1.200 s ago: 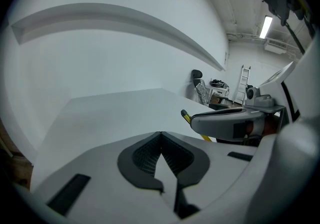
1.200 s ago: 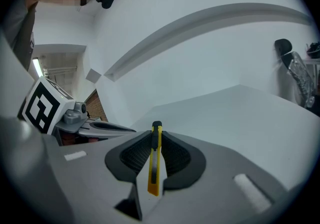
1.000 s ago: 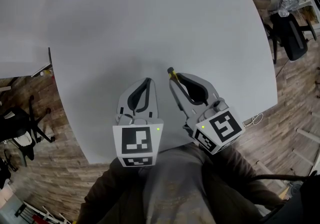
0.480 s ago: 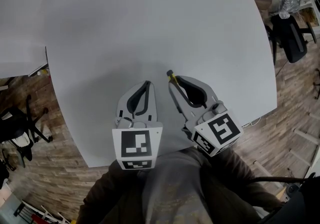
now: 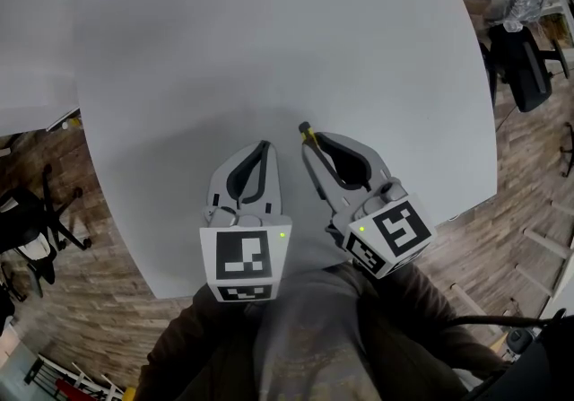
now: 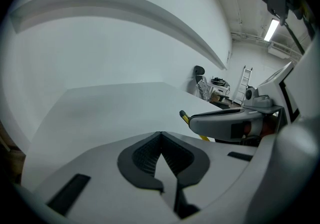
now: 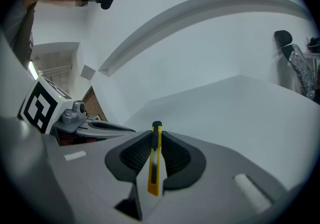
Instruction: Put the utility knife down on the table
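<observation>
Right gripper (image 7: 156,140) is clamped on the slim yellow utility knife (image 7: 154,170) over the desk (image 5: 269,49) near its front edge, gripping its flat sides, a light, stiff, probably slippery tool, while the left gripper (image 5: 263,150) is closed and empty.

White table (image 5: 269,31), rounded corners; second white table (image 5: 31,67) just beside it at left. Wood-plank floor (image 5: 538,184). Black office chair (image 5: 525,67) right, another black chair (image 5: 36,215) left. Ladder (image 6: 246,80) near white wall; ceiling strip light (image 6: 272,29) lit
</observation>
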`<move>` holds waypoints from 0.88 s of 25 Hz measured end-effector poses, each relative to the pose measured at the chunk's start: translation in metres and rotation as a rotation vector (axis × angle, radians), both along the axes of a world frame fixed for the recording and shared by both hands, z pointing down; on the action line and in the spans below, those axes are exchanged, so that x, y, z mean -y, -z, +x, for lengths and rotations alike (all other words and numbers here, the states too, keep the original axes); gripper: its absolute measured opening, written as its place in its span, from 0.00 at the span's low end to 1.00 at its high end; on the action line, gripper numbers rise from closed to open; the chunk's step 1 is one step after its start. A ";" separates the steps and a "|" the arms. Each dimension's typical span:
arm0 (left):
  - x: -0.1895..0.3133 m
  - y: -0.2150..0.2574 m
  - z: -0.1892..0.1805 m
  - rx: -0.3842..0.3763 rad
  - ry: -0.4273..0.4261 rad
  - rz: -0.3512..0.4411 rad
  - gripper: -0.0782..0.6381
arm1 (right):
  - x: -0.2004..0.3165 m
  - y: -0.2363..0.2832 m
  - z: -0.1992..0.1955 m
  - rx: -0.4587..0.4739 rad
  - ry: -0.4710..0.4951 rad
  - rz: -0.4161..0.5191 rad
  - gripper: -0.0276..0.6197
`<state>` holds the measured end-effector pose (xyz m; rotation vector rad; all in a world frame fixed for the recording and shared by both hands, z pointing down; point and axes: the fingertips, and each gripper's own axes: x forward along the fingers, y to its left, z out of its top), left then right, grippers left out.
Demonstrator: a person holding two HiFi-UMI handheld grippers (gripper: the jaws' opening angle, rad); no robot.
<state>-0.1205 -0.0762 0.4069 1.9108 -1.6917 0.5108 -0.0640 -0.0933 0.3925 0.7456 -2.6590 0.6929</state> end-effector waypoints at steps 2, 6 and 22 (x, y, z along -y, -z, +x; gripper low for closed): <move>0.001 -0.003 0.000 -0.004 0.000 -0.004 0.11 | 0.001 -0.003 -0.001 -0.003 0.001 -0.004 0.14; 0.003 -0.008 -0.002 -0.009 0.001 -0.011 0.11 | 0.002 -0.009 -0.003 -0.010 0.004 -0.015 0.14; 0.002 -0.019 -0.008 -0.028 0.004 -0.029 0.11 | 0.001 -0.022 -0.007 -0.034 0.007 -0.041 0.14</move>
